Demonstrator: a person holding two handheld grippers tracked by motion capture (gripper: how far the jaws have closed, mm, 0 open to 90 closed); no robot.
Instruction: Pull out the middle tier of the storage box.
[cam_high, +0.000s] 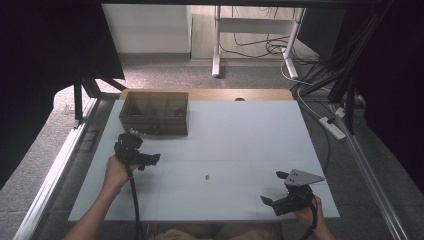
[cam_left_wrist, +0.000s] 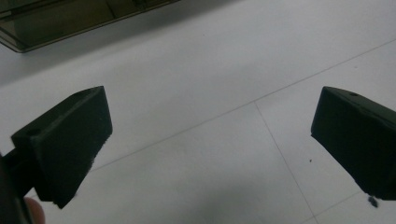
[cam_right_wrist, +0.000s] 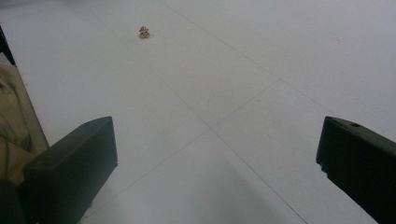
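Nearest us, we hold the right gripper (cam_high: 279, 188) at the white table's (cam_high: 240, 135) near right corner, its black jaws spread wide over bare surface. Our left gripper (cam_high: 145, 154) sits farther in on the left, jaws likewise wide apart. Between them, near the middle, lies a small tan crumb-like object (cam_right_wrist: 144, 31), well apart from both. At the far left stands a dark smoked-plastic box (cam_high: 154, 113).

Grey carpet floor (cam_high: 165, 75); white-legged stand (cam_high: 255, 35); black curtains (cam_high: 45, 60) flank.
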